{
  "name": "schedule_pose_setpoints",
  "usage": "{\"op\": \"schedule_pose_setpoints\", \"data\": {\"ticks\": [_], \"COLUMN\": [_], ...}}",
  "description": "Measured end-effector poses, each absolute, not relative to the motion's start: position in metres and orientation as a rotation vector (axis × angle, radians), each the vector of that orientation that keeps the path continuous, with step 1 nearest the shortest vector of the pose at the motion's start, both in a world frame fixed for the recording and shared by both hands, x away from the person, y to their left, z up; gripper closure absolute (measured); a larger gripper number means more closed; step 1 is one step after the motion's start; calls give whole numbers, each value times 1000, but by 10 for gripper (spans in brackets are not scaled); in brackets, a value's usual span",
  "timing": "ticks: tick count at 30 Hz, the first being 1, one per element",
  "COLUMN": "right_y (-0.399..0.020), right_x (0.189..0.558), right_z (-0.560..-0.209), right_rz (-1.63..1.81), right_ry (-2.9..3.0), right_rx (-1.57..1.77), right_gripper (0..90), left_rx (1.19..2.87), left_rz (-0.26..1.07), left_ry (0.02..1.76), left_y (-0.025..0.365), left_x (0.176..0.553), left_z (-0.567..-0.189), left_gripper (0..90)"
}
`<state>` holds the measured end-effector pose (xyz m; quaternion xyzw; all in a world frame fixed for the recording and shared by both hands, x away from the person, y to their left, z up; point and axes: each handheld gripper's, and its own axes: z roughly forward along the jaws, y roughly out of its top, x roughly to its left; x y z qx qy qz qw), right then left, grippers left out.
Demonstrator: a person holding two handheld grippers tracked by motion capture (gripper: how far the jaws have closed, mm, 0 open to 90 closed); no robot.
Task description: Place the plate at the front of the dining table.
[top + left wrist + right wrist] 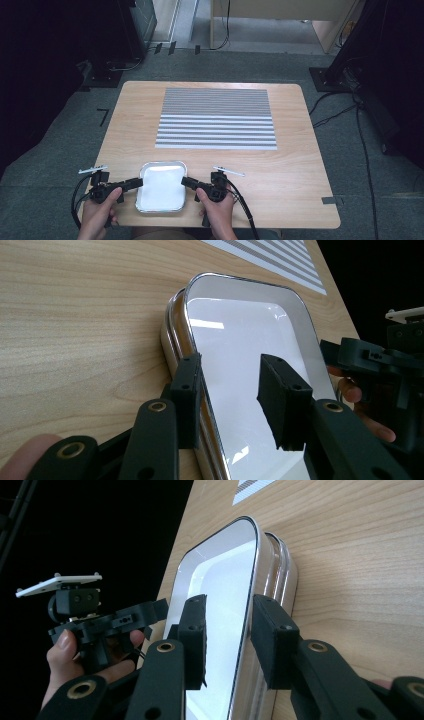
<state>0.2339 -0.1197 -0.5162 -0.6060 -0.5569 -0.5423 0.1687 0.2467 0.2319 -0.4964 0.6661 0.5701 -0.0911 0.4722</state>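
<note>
Two grippers at metal tray (161, 192) by worktop (300, 170) near edge: left gripper (227, 400) and right gripper (227, 640), jaws parted, straddling opposite tray rims, not clamped. Bare wood between tray and striped mat (216, 118). Tray near end cropped in gripper views.

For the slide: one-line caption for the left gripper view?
Left gripper, jaws open, straddles the near rim of an empty metal tray on the wooden table.

Silver-rimmed white tray (161, 192) on a pale wood-grain bench (290, 175).
Grey-and-white striped mat (216, 119) beyond; black tongs (134, 184) at the tray's edges.
</note>
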Motion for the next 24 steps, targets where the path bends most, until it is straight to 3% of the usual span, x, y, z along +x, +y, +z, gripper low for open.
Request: {"op": "schedule_pose_setpoints", "data": {"ticks": [24], "right_y": [-133], "right_x": [227], "right_z": [-510], "right_rz": [-1600], "right_ry": [-1524], "right_rx": [-1746], "right_gripper": [689], "left_rx": [1674], "left_rz": [-230], "left_ry": [1376], "left_y": [214], "left_x": [249], "left_z": [-499], "left_gripper": [606]}}
